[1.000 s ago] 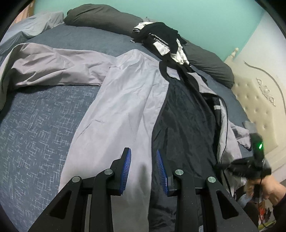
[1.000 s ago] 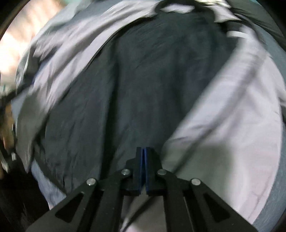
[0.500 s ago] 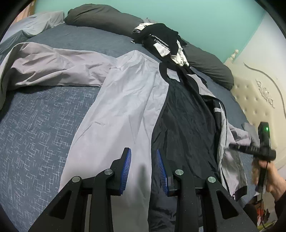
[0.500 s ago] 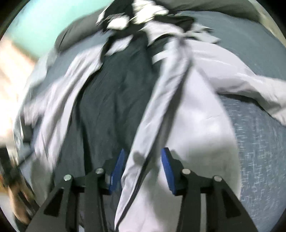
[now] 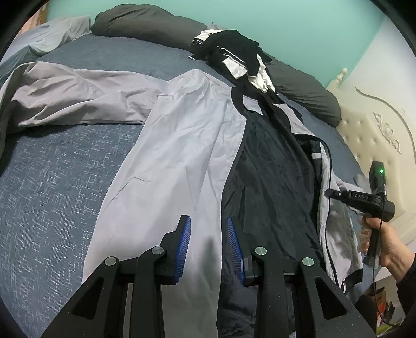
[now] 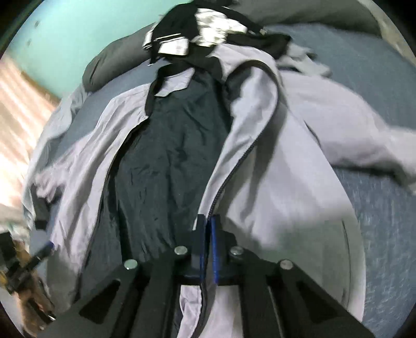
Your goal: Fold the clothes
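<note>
A light grey jacket [image 5: 182, 145] with a dark lining [image 5: 270, 176] lies open on the blue bed [image 5: 52, 182]. My left gripper [image 5: 209, 245] is open, hovering over the hem of its left front panel. My right gripper [image 6: 208, 234] is shut on the zipper edge [image 6: 234, 171] of the jacket's [image 6: 286, 182] right front panel, near the hem. The right gripper also shows in the left wrist view [image 5: 364, 197], held by a hand at the right edge of the jacket.
A pile of black and white clothes [image 5: 234, 52] lies at the jacket's collar. Dark pillows [image 5: 145, 23] line the teal wall. A cream tufted headboard [image 5: 374, 135] stands at the right. A grey sheet [image 5: 52, 39] lies at the far left.
My right gripper was open half a second ago around the jacket's zipper edge and has now closed on it. The left gripper has stayed still and open.
</note>
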The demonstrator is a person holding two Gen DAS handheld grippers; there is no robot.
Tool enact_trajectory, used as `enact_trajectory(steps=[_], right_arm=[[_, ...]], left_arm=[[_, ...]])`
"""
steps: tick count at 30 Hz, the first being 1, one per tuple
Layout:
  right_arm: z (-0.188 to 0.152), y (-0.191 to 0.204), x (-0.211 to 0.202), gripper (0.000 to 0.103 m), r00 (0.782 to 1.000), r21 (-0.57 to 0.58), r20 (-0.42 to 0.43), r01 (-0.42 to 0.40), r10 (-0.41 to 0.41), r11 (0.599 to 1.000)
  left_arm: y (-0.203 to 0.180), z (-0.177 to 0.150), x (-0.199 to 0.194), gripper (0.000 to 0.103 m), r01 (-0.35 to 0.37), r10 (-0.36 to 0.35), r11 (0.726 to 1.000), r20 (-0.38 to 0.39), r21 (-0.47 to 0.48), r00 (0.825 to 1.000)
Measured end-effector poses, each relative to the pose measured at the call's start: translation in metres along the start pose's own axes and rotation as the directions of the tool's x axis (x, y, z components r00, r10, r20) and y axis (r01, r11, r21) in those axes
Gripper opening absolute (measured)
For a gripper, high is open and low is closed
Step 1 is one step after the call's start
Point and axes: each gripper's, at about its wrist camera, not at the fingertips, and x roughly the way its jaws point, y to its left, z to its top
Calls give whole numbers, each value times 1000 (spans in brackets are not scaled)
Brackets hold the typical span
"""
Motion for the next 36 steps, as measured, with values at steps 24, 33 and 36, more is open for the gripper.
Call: enact_trajectory(steps=[24,33,36], right_arm=[[14,50,1,27,991,-181,-86,-118,104,976],[49,0,-7,27,999,-19,40,18,-18,1000],[63,-4,5,27,999,13,42,20,-20,1000]], left_arm=[[-5,1,1,32,6,-6,1000,-3,14,1000],[-7,0,6,32,0,1,1000,-10,22,1000],[-7,0,7,32,-3,3,1000,-12,25,1000]])
